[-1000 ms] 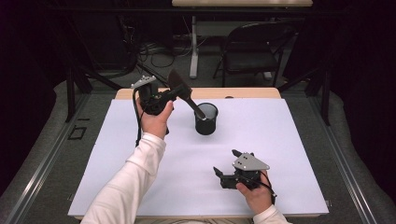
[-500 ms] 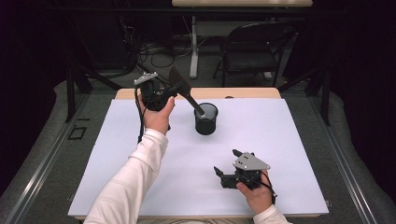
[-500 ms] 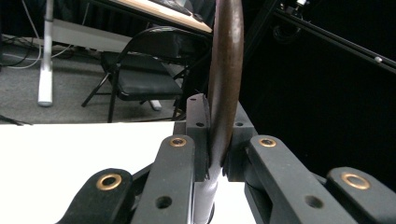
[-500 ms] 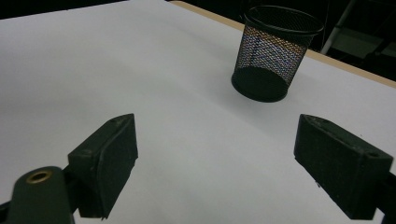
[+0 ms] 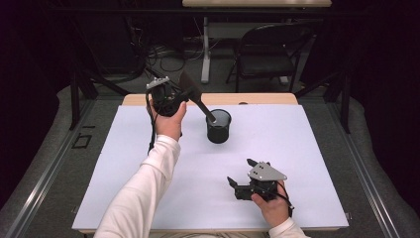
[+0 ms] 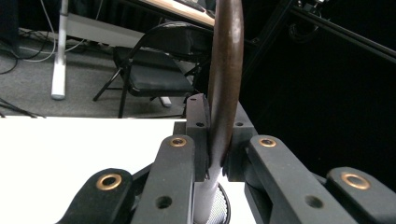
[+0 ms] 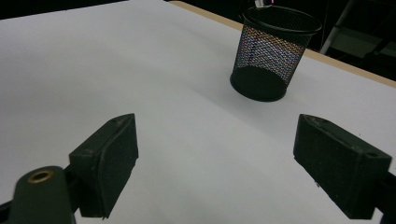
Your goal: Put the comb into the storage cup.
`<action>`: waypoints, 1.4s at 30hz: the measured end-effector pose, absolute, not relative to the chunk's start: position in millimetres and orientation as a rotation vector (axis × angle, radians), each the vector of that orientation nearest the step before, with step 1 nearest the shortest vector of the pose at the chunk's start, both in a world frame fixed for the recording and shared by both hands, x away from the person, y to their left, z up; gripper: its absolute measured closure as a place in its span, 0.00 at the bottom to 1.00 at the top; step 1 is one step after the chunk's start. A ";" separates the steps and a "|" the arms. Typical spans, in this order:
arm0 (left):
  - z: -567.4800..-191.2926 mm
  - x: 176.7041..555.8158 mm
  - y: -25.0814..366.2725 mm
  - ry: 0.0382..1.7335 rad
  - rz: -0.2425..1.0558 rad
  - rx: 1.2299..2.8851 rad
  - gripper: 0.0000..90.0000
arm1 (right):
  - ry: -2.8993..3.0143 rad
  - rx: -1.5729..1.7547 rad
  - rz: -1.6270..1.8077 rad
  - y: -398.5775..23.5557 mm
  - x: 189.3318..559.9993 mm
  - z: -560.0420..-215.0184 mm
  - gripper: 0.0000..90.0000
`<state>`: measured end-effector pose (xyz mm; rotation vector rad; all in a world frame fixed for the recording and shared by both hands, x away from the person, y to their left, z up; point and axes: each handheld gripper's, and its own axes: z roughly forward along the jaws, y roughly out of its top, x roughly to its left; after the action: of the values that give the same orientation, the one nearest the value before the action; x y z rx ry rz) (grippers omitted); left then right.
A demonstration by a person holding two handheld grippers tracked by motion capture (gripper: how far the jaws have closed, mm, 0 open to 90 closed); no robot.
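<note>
A black wire-mesh cup (image 5: 218, 130) stands upright on the white table (image 5: 297, 148), toward the back. Up and to the left of it, my left gripper (image 5: 182, 95) is shut on the dark blade of a spatula (image 5: 190, 85). The spatula slants down to the right, and its pale handle end dips into the cup's mouth. In the left gripper view the brown blade (image 6: 226, 70) is pinched between the pads of that gripper (image 6: 218, 122), with the cup's rim (image 6: 220, 210) below. My right gripper (image 5: 240, 172) rests open and holding nothing near the front edge, its jaws (image 7: 215, 149) facing the cup (image 7: 275, 51).
A wooden table edge (image 5: 267, 98) runs behind the white sheet. Beyond it stand a folding chair (image 5: 270, 54) and a desk leg (image 5: 205, 49) on the grey floor, with cables nearby. A forearm in a white sleeve (image 5: 143, 193) crosses the front left.
The left gripper and spatula have shifted up very slightly, with the handle end still at the cup's mouth. The right gripper has stayed still.
</note>
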<state>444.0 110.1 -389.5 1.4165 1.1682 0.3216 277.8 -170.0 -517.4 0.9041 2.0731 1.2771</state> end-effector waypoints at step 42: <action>-430.8 466.6 74.2 1.249 0.313 1.446 0.93 | 2.071 0.908 1.281 -172.4 279.2 -518.3 0.16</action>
<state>466.6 74.2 -430.8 1.4463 1.2493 0.3133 279.2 -172.4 -518.3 0.9079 2.0715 1.2812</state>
